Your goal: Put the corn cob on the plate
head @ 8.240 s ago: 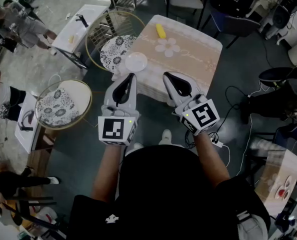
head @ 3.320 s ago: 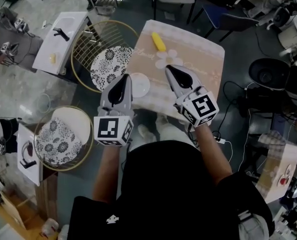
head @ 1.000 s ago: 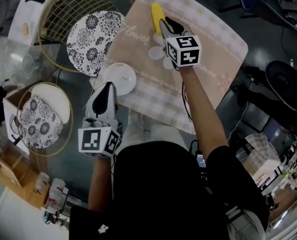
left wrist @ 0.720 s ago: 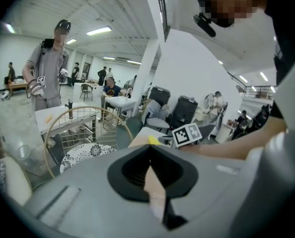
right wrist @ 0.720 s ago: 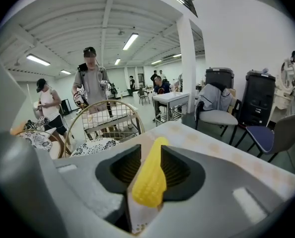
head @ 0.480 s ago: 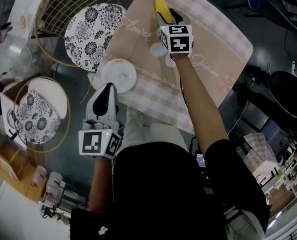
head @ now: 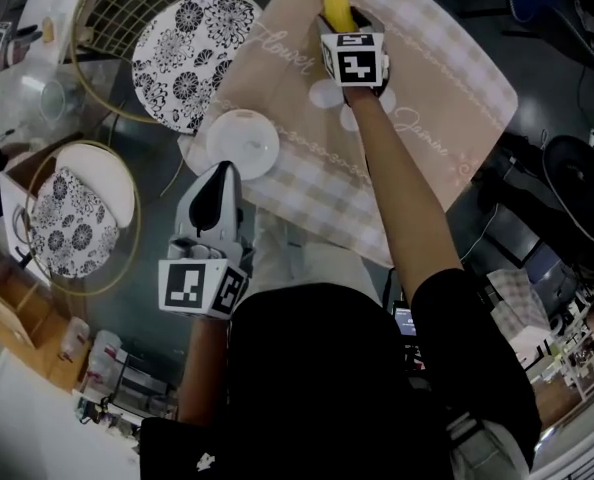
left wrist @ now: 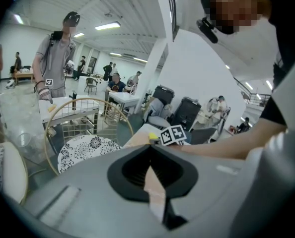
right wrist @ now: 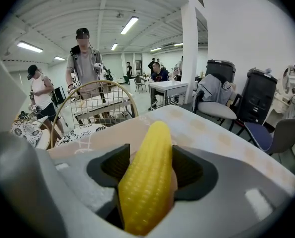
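Reaching farther across the table (head: 447,78) than a second ago, right hand-held gripper (right wrist: 148,157) has just spread its jaws, now astride the cob. From left: left hand-held gripper (head: 219,178), jaws together, empty; smooth round white plate (head: 243,145); knobbly yellow corn cob (head: 335,6) on checked beige cloth

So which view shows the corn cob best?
The right gripper view: the corn cob fills the centre, kernels clear. The head view shows only its yellow tip; the left gripper view, a tiny yellow speck far off.
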A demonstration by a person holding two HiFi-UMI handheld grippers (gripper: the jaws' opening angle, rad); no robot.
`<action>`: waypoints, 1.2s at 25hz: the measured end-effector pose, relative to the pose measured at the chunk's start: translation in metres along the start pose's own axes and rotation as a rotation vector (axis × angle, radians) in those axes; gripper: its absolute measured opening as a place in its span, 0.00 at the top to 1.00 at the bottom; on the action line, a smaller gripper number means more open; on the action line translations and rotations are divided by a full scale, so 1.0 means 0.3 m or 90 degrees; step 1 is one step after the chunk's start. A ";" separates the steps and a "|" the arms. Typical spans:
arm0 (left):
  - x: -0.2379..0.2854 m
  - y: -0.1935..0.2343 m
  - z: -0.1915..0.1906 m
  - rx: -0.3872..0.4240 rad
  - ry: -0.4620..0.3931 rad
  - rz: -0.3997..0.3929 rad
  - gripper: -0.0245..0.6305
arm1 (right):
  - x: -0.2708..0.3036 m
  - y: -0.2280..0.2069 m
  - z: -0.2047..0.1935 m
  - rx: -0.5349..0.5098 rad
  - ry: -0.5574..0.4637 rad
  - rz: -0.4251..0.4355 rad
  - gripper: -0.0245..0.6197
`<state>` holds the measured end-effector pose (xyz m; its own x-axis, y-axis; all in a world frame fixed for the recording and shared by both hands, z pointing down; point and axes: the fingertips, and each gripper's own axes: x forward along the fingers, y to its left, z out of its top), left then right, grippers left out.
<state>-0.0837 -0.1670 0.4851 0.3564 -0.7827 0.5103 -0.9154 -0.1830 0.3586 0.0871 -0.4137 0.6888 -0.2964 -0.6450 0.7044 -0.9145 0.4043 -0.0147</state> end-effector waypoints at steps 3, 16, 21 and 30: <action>0.004 0.001 -0.011 0.000 0.004 0.001 0.95 | 0.011 0.008 0.002 0.001 0.000 -0.003 0.55; 0.012 0.016 -0.036 0.002 0.016 0.009 0.95 | 0.037 0.007 -0.010 0.001 0.001 0.000 0.54; 0.003 0.023 -0.031 0.001 0.012 0.013 0.95 | 0.042 -0.004 -0.014 -0.010 0.000 0.000 0.54; -0.014 0.015 -0.038 0.001 0.008 0.017 0.95 | 0.013 0.032 -0.006 -0.037 -0.010 0.023 0.55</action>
<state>-0.0871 -0.1578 0.4934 0.3341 -0.7801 0.5290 -0.9247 -0.1627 0.3441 0.0777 -0.4111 0.6926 -0.3336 -0.6398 0.6924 -0.8861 0.4635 0.0014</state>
